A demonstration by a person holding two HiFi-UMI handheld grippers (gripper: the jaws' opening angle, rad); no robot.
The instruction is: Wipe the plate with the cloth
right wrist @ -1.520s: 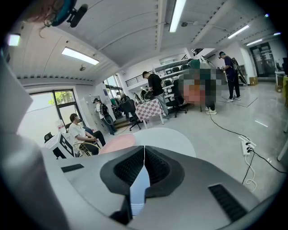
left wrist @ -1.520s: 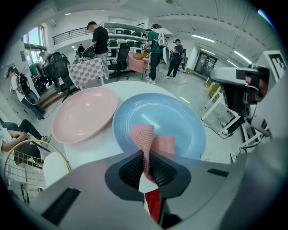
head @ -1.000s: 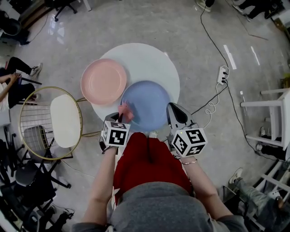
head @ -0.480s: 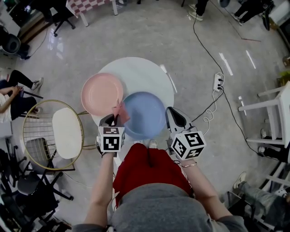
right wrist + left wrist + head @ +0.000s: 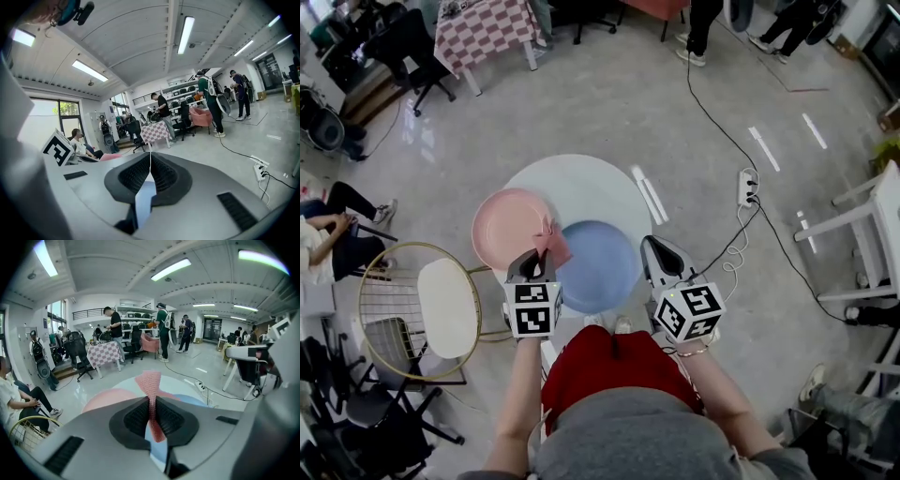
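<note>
looking steeply down on a round white tabletop [image 5: 581, 183] with two plates just beside each other. on the left, a pink plate [image 5: 502, 230]; to its right and a touch nearer, a blue plate [image 5: 605, 267], sitting by the tabletop's near edge. gripping a pink, grid-textured cloth [image 5: 551, 241] in the left tongs [image 5: 540, 257], squeezed tight between the ribbed black pads [image 5: 137, 416]. fanning out twisted beyond the tips, with a short tail hanging below the pinch. hovering that cloth right over the spot where the two plates meet, at the blue plate's left rim; cannot tell whether touching either one. in the left gripper view, pink plate low to the left of the cloth, blue low to the right, white tabletop beyond. over on the right, holding the right tongs [image 5: 648, 244] fully closed, pad against pad, nothing caught between. parked at the blue plate's right rim, tips pointing far, with just a sliver of blue showing through the slot behind the pads. left of the tabletop, a chair [image 5: 422, 295] with a gold wire frame and a white seat. out on the floor to the right, a white power strip [image 5: 746, 187]. far left, a checked table [image 5: 483, 28]; at the left edge, a seated person [image 5: 328, 234]. more people standing far back in both gripper views.
</note>
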